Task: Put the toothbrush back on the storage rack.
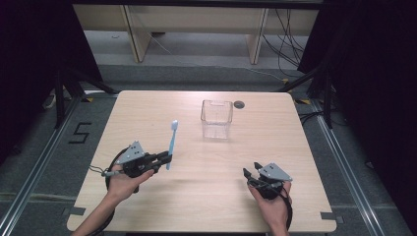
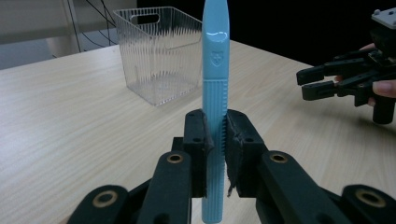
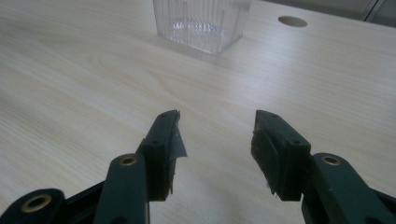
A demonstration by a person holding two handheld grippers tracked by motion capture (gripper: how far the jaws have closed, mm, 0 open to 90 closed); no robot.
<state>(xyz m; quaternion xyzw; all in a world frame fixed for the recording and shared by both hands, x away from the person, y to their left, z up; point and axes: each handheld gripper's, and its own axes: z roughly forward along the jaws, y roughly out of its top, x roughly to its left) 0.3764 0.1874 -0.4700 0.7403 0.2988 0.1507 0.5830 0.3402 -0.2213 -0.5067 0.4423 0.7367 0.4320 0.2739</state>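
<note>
So the left gripper (image 1: pixel 166 157) has its jaws clamped on the lower handle of a light blue toothbrush (image 1: pixel 171 142), holding it up off the bench (image 1: pixel 147 206), while the right gripper (image 1: pixel 252 174) sits with jaws spread and empty. My guess is the brush is headed for the clear ribbed bin (image 1: pixel 216 119) further back, so the next move is carrying it over the rim and letting go. It's a slim plastic brush with a ridged grip section.

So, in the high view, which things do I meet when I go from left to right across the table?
Left claw → blue toothbrush → clear plastic bin → round hole in the tabletop → right claw.
</note>
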